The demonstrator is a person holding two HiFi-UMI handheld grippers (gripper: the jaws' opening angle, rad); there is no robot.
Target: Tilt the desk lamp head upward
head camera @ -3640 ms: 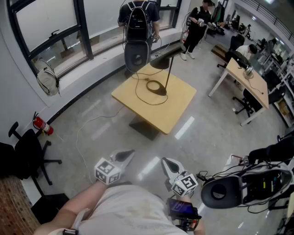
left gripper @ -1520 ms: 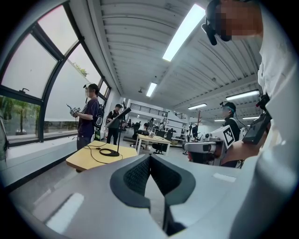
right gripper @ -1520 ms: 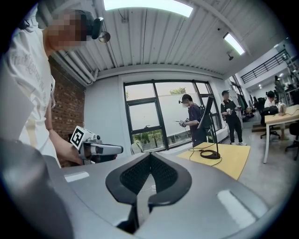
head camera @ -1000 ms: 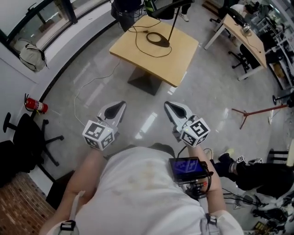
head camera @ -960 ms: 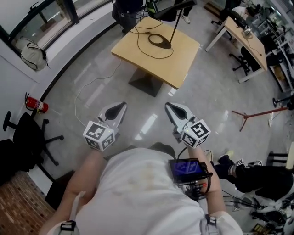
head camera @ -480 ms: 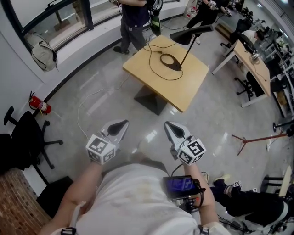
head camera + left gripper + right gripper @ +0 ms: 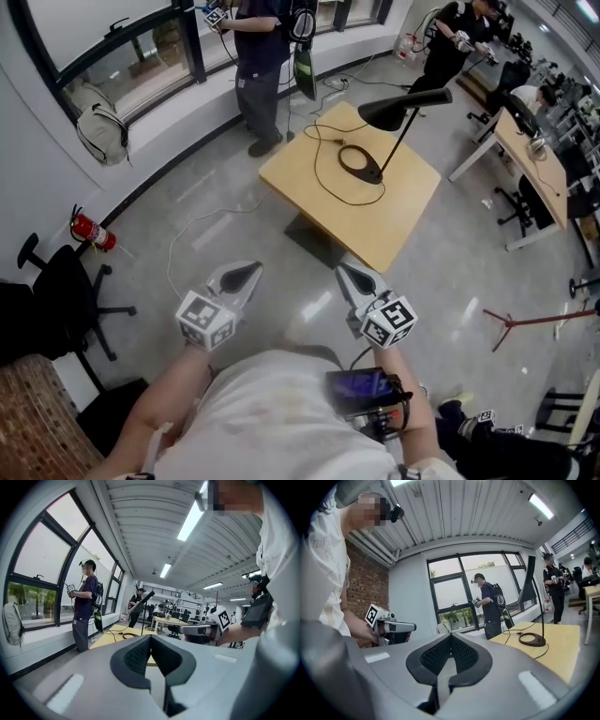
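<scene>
The black desk lamp (image 7: 380, 141) stands on a light wooden table (image 7: 394, 220) a few steps ahead of me. Its round base (image 7: 361, 165) has the cord looped round it, and its cone head (image 7: 401, 109) points down and to the left. My left gripper (image 7: 242, 277) and right gripper (image 7: 353, 278) are held side by side in front of my body, well short of the table, both shut with nothing between the jaws. In the right gripper view the lamp's base (image 7: 533, 640) and stem (image 7: 542, 606) show at the right. The lamp (image 7: 143, 598) looks small and far off in the left gripper view.
A person (image 7: 260, 66) stands at the table's far left corner, and another person (image 7: 448, 42) is farther back. A fire extinguisher (image 7: 93, 232), an office chair (image 7: 56, 300) and a backpack (image 7: 99, 133) are at the left. A desk (image 7: 531, 159) and a tripod (image 7: 532, 321) are at the right.
The table and lamp now sit lower and more fully in the head view than a second ago, with a person standing beside them. Both grippers remain shut near my body.
</scene>
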